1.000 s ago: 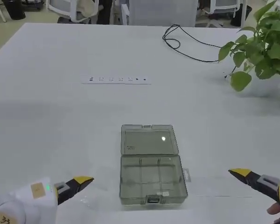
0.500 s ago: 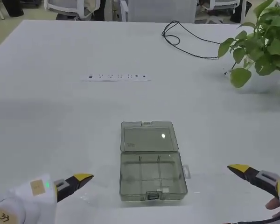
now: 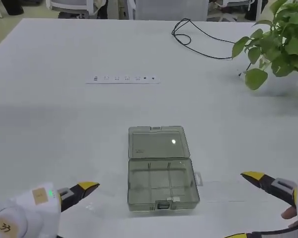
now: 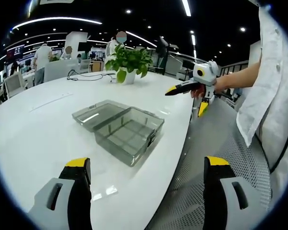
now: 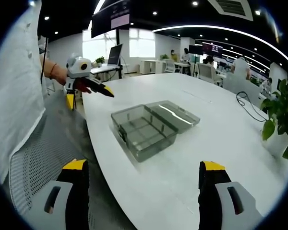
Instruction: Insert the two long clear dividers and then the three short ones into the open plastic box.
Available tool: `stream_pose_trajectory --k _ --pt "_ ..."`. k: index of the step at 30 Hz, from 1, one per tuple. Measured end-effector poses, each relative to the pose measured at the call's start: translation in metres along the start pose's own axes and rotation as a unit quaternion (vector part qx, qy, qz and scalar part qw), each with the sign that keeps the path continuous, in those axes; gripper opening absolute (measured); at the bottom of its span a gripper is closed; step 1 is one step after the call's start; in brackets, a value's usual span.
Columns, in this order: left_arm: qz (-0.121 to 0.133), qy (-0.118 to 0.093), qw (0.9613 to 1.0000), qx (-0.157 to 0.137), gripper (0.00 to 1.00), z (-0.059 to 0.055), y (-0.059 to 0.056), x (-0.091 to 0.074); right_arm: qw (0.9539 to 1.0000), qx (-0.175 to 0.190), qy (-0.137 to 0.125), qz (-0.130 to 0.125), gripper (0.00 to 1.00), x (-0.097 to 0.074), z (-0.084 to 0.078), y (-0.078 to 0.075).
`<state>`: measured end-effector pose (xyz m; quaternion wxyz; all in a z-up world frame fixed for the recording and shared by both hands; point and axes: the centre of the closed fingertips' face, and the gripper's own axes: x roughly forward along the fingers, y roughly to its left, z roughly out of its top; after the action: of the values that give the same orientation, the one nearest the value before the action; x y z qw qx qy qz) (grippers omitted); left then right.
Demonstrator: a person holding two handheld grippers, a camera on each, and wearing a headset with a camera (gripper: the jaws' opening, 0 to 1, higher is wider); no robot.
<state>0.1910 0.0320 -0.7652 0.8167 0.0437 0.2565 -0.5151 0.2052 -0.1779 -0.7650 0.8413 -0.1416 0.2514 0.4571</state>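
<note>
Left gripper view: plastic box (image 4: 127, 136) ahead of left gripper (image 4: 147, 163), 2 jaws spread, empty; right gripper (image 4: 186, 101) beyond, likewise spread.

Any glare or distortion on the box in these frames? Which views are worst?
Head view: slightly soft, with one small ceiling-light hotspot on the open lid of the plastic box. Left gripper view: strong fisheye bend along the table edge and a bright streak across the lid. Right gripper view: same bend; the box is sharp, with a faint streak on the lid.
</note>
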Motion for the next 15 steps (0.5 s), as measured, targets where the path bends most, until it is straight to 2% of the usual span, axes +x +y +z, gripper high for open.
stream_pose_trajectory --k 7,12,15 --pt "0.002 0.001 1.0 -0.002 0.99 0.0 0.003 -0.002 1.0 0.001 -0.001 -0.001 0.95 0.0 0.0 0.001" --pt "0.019 0.003 0.9998 -0.004 0.98 0.002 0.016 -0.008 1.0 0.003 -0.002 -0.001 0.95 0.0 0.0 0.001" --pt "0.035 0.005 0.9994 -0.004 0.97 0.001 0.028 -0.014 1.0 0.004 -0.002 -0.002 0.95 -0.001 -0.001 0.002"
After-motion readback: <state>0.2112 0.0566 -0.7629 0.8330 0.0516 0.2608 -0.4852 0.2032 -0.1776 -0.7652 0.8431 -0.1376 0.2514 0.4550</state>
